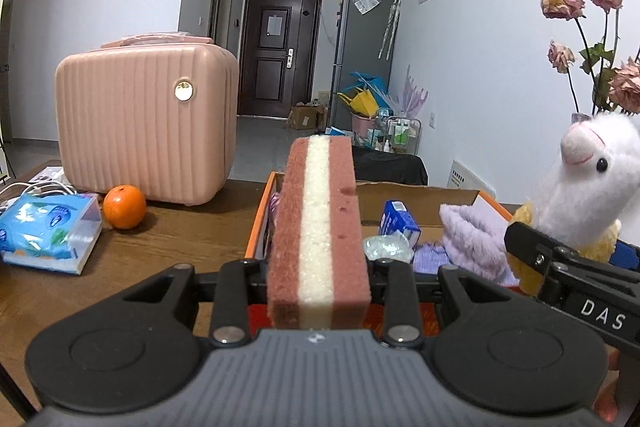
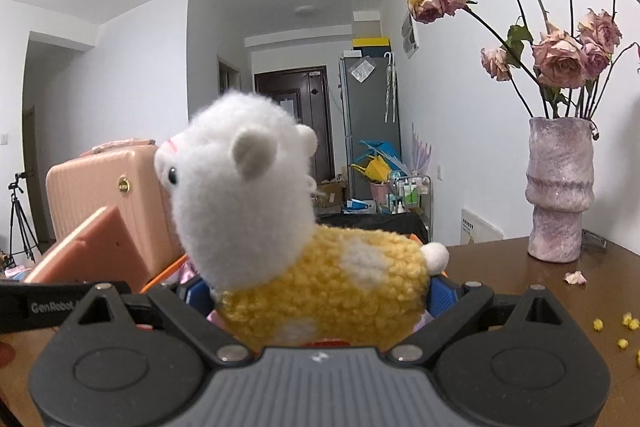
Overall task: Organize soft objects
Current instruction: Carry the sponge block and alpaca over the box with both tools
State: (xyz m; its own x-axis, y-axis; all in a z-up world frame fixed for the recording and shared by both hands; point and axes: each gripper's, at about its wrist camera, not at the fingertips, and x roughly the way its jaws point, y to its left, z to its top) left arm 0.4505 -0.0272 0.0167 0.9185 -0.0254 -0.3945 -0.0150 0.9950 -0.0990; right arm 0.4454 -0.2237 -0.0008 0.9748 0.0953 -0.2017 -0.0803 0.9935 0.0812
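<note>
While your left hand-held gripper (image 1: 318, 291) clamps the pink-and-white sponge (image 1: 318, 227) on edge between its fingers, the sponge sticks out forward above the near wall of the orange-rimmed cardboard box (image 1: 256, 223). Your right hand-held gripper (image 2: 320, 301) is clenched on the plush alpaca (image 2: 280, 227) by its yellow woolly body, head up and facing left, held just right of the sponge over the same box. Inside the box lie a lilac fluffy cloth (image 1: 472, 239) and a small blue carton (image 1: 398, 221). On the tabletop (image 1: 176, 239) to the left sit an orange (image 1: 124, 207), a tissue pack (image 1: 48, 233) and a pink case (image 1: 146, 119); to the right stands a vase (image 2: 558, 191) of dried roses (image 2: 556, 59)
</note>
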